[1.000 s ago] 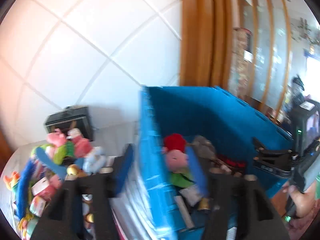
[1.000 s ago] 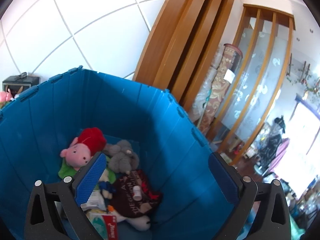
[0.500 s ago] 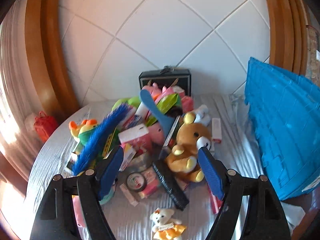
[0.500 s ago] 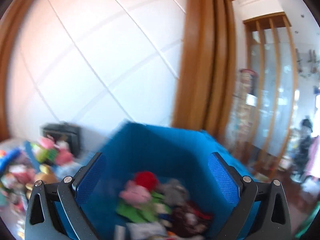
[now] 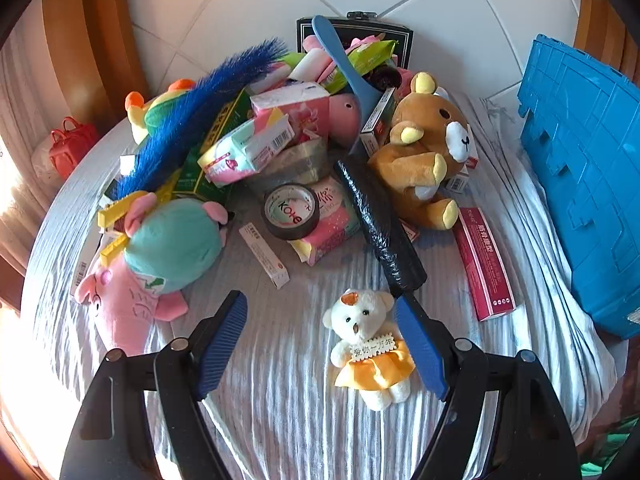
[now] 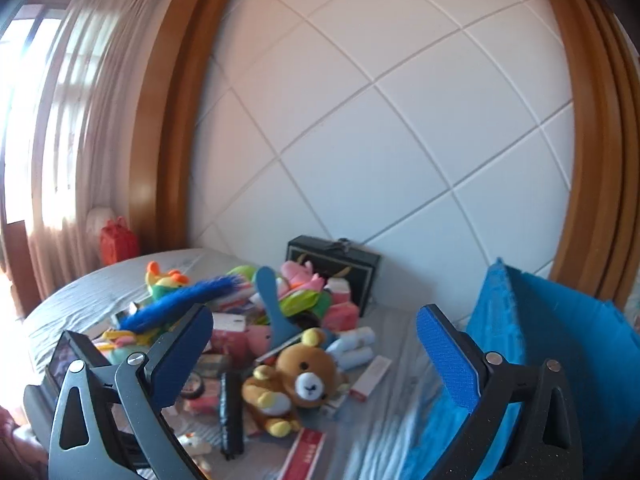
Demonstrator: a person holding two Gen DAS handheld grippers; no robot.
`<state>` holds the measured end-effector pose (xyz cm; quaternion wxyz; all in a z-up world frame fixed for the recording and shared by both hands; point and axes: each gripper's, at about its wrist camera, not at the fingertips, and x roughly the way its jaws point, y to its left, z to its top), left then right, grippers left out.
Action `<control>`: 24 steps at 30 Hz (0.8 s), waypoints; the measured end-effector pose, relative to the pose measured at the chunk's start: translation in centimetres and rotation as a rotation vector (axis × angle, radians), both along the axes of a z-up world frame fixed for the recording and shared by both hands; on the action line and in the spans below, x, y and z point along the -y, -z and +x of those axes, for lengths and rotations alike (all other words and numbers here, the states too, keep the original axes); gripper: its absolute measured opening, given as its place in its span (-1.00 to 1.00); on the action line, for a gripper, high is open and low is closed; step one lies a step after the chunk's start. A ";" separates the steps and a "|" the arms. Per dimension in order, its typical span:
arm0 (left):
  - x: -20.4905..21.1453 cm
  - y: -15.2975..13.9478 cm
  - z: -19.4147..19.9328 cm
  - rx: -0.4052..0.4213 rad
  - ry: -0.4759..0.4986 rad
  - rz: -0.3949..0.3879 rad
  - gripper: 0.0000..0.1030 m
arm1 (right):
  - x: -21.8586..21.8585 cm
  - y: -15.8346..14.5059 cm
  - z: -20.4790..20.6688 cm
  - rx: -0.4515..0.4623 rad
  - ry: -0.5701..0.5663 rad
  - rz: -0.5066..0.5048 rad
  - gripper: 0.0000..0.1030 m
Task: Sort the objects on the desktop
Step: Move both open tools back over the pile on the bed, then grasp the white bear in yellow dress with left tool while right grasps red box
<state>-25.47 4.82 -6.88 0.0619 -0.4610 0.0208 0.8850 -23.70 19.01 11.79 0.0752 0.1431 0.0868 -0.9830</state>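
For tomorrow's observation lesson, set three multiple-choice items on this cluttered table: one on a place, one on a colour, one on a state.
1. Where does the small white teddy bear in an orange dress lie?
A. in the blue crate
B. between the left gripper's fingers
C. on the brown bear

2. What colour is the folding plastic crate?
A. red
B. green
C. blue

3. How does the left gripper stand?
A. open
B. shut on the tape
C. shut on nothing

Answers: 1 B, it lies on the striped cloth inside the gap; 2 C, its walls are blue; 3 A, the pads stand apart.
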 end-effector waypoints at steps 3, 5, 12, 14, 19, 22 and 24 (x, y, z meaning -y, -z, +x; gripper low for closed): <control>0.0 1.3 0.0 0.040 -0.009 0.023 0.48 | 0.7 3.9 -1.5 0.100 -0.017 -0.027 1.00; -0.3 2.4 0.0 0.069 -0.005 0.023 0.48 | 1.0 6.9 -2.5 0.181 -0.014 -0.044 1.00; -2.0 5.9 -0.2 0.168 0.021 0.043 0.48 | 0.1 17.3 -6.0 0.490 0.029 -0.041 1.00; -2.7 6.5 -0.5 0.179 0.028 0.047 0.48 | -0.5 18.8 -6.1 0.541 0.049 -0.034 1.00; -3.8 8.7 -1.8 0.262 0.034 0.102 0.48 | -2.9 20.6 -6.3 0.631 0.111 -0.062 1.00; -4.0 9.6 -1.9 0.296 0.028 0.090 0.30 | -3.9 21.5 -6.5 0.674 0.130 -0.071 1.00; -3.9 9.6 -1.8 0.286 0.026 0.059 0.02 | -4.2 22.2 -6.7 0.699 0.146 -0.070 1.00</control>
